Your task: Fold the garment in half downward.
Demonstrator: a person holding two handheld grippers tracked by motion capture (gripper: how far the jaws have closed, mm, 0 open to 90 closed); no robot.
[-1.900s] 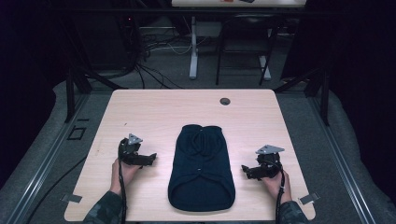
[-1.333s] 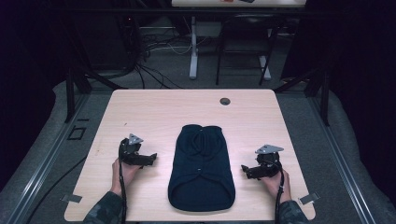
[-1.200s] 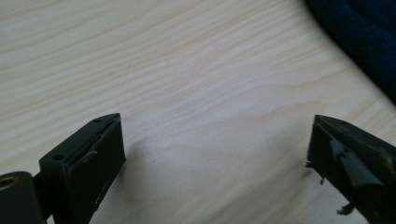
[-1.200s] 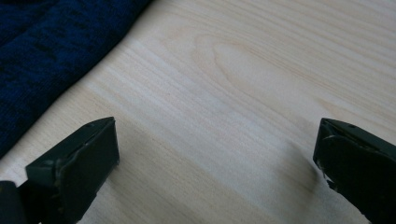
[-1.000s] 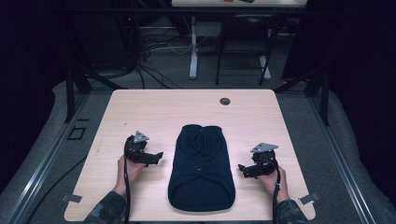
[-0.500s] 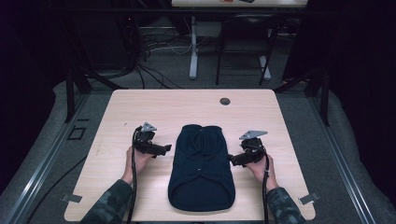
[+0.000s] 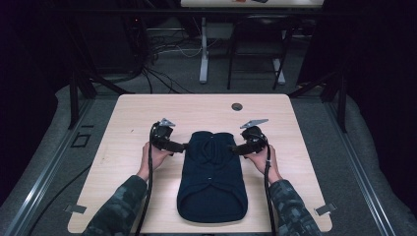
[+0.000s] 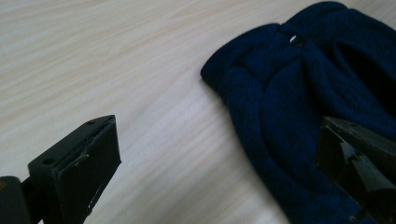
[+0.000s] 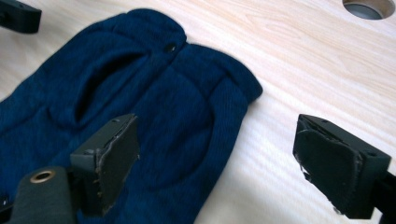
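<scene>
**Both grippers closed in on the far end of the folded garment**

A dark blue knitted garment (image 7: 211,177) lay in the lower middle of the high view, on a light wooden table (image 7: 123,123). Its long axis ran from the bottom edge of that frame up toward the centre, with the narrower, collared end farthest from the person.

The left gripper (image 7: 183,146) sat at the left of that upper end and the right gripper (image 7: 233,146) at its right, each pointing inward at the cloth, so the garment lay between them. Both stood about equally near, their tips at the fabric's edge; whether they touched it could not be told from above.

In the left gripper view the jaws stood wide, one over bare wood at the lower left, the other over the knit at the lower right, with the garment (image 8: 308,107) filling the upper right of the frame. In the right gripper view the jaws also stood apart, straddling the garment's edge (image 9: 140,121), nothing pinched; they had just been closing slightly. A round hole in the table (image 9: 366,7) showed at the upper right there.

Judged from this, the coming move would be a two-handed pinch at the two upper corners, needing each lower jaw to slide under the edge.
</scene>
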